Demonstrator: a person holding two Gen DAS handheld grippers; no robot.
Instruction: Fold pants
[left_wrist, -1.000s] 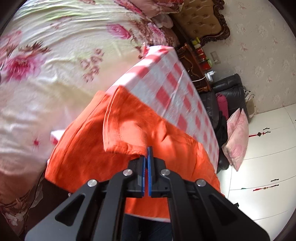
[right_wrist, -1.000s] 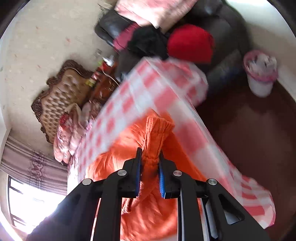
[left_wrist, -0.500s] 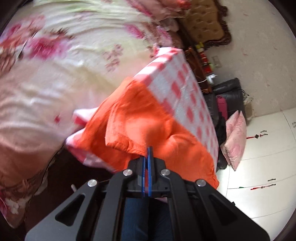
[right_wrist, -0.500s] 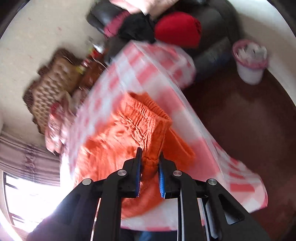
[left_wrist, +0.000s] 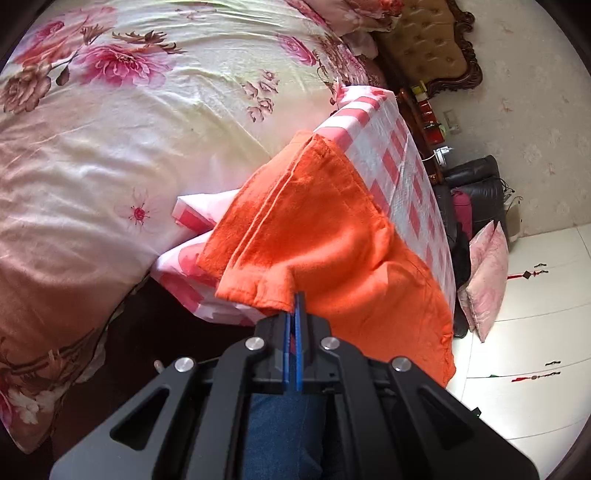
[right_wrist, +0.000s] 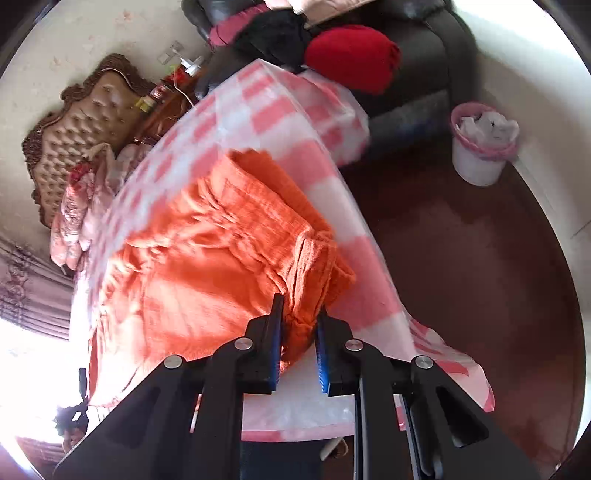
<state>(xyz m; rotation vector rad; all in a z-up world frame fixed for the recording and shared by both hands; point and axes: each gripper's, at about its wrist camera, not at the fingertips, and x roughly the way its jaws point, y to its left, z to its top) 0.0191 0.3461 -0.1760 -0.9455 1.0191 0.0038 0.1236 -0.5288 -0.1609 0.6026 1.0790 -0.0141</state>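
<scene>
Orange pants (left_wrist: 325, 236) lay on checked tablecloth (left_wrist: 402, 162); left gripper (left_wrist: 294, 295) pinched a hem, right gripper (right_wrist: 299, 314) clasped bunched waistband. Floral bed (left_wrist: 110, 129) adjoined; bin (right_wrist: 480, 147) well apart.

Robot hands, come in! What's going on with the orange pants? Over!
Left gripper shut on hem. Right gripper shut on waistband. Orange pants on checkered table. Nothing in the way.

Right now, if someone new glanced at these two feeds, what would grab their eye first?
The bright orange pants dominate, spread over the pink-checked tablecloth in the middle of both views. Each end is pinched: the left gripper shut on a hem corner, the right gripper around the bunched waistband. Beyond, a flowered bedspread fills the left view.
</scene>
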